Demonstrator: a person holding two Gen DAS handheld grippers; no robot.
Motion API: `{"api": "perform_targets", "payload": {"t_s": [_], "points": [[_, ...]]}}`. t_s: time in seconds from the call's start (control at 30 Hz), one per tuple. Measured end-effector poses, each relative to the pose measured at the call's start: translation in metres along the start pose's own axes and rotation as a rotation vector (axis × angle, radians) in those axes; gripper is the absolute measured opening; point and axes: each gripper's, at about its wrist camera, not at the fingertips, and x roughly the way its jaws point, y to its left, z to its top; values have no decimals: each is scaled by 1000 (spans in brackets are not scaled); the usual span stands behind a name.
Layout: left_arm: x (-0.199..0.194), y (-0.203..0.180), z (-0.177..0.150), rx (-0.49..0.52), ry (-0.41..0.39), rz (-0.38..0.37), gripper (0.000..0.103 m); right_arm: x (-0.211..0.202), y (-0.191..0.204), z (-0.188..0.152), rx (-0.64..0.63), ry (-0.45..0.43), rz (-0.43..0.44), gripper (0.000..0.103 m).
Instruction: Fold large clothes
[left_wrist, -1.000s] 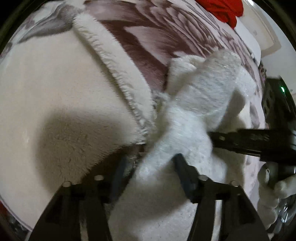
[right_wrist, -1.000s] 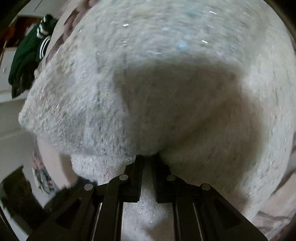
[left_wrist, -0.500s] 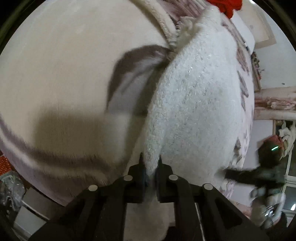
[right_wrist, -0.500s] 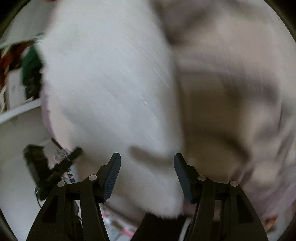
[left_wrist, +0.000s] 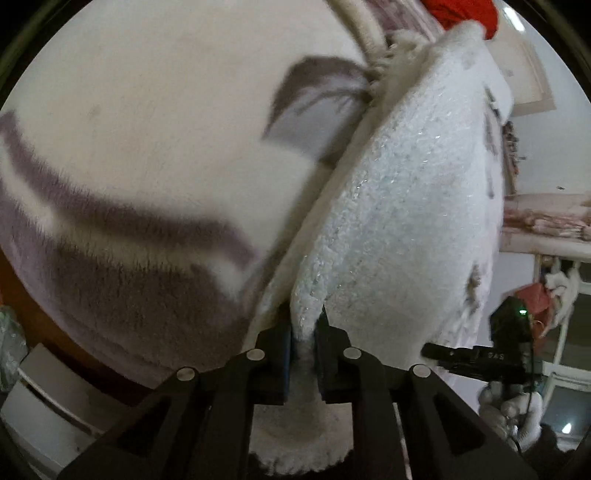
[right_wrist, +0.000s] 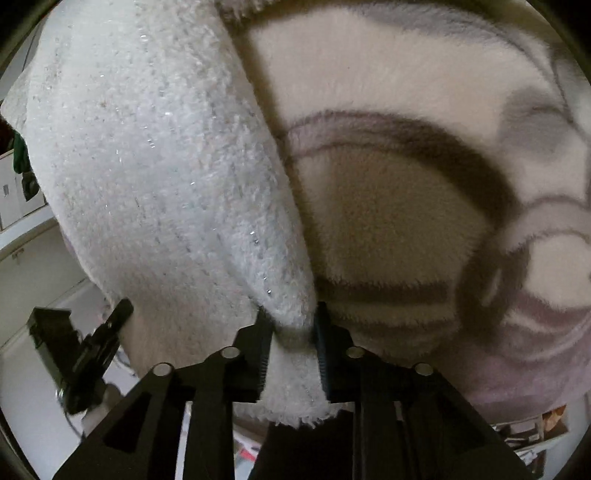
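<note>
Where pinched at two points, hangs as a white fuzzy garment (left_wrist: 406, 221) flecked with glittery thread, lying against a plush cream blanket (left_wrist: 147, 129) patterned with grey-mauve swirls. Fills most of both wrist views, together with that blanket.

Left gripper (left_wrist: 303, 332): black, two-fingered, clamped on a narrow fold of the garment's edge, over the near rim of the blanket. Jaws almost together, having just been easing a little wider, with fabric squeezed between the blue pads and bulging out below them.

Right gripper (right_wrist: 293, 328): also black, clamped on a thicker fold of the same garment, likewise near the blanket's near rim. Jaws having just been closing, now pressing the fold from both sides, with a ragged end of fabric poking out beneath.

From the left wrist, off the blanket's right side: the black body of the other gripper with a small green light, held in a white-gloved hand (left_wrist: 513, 410). From the right wrist, off the blanket's left side: the other gripper again, dark and slightly blurred.

At the blanket's far end, a red cloth (left_wrist: 461, 14). Beyond the blanket's left side, in the right wrist view, a sliver of dark green cloth (right_wrist: 20, 162), too small to identify.
</note>
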Motion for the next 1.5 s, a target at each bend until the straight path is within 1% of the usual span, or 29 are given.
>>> {"api": "perform_targets", "payload": {"t_s": [0.03,0.1,0.13,0.17,0.2,0.23,0.27,0.33,0.37,0.43,0.5,0.53,0.6,0.63,0.7,0.77,0.8,0.9,1.0,1.07,1.1,1.17,1.2,1.27,1.3,1.37,1.43,1.47,1.5], "points": [[-6,0,0,-2,4,-17,23,-3,-1,-2,-2,4,18,48],[-13,5,-3,-7,19,-48,44,-3,-8,-7,-15,-7,56,56],[-14,9,-6,-6,28,-67,64,-1,-13,-10,-23,2,85,61],[-11,13,-11,-4,37,-80,69,4,-16,-11,-22,14,110,62],[-6,17,-13,-7,47,-82,69,13,-21,-12,-17,38,149,63],[-1,27,-16,-21,83,-85,69,26,-25,-15,-8,66,189,63],[13,35,-20,-46,131,-110,69,34,-30,-15,0,84,220,63],[27,43,-26,-102,169,-171,69,55,-33,-15,22,96,306,66],[30,43,-29,-116,168,-203,69,61,-33,-13,25,95,325,68],[28,36,-33,-79,129,-174,69,68,-30,-12,36,87,362,69],[23,27,-38,-42,98,-145,46,61,-26,-13,26,75,366,69],[18,24,-39,-46,84,-154,26,70,-16,-18,13,72,374,61],[4,20,-41,-60,53,-168,24,68,-5,-25,3,71,406,37],[-3,15,-41,-55,40,-164,22,66,-1,-28,7,68,422,30],[-16,3,-42,-45,14,-178,21,61,11,-35,26,62,453,25],[-37,-16,-40,-22,-18,-199,19,54,25,-42,56,64,516,23],[-43,-24,-39,-11,-32,-212,19,40,24,-43,58,63,539,22],[-80,-69,-20,64,-114,-255,17,-3,59,-49,41,29,644,21],[-112,-120,15,145,-222,-310,17,-58,81,-40,11,-31,721,20],[-120,-147,42,184,-275,-346,17,-97,99,-24,0,-86,779,20],[-126,-144,52,196,-289,-353,17,-120,92,-6,-2,-97,802,20],[-121,-172,82,223,-330,-373,17,-150,102,22,-1,-139,836,20],[-116,-175,91,224,-338,-379,17,-166,108,36,-4,-157,846,20],[-101,-189,124,220,-347,-395,17,-196,119,75,-17,-210,841,20],[-92,-195,130,227,-348,-392,17,-210,122,87,-10,-219,843,20],[-70,-206,160,228,-334,-382,17,-230,118,126,24,-227,851,20],[-59,-205,184,220,-312,-380,17,-233,120,167,74,-234,845,19],[-50,-208,198,219,-308,-363,17,-241,106,185,85,-237,836,19],[-46,-210,204,219,-302,-360,17,-242,109,202,91,-236,824,19]]}}
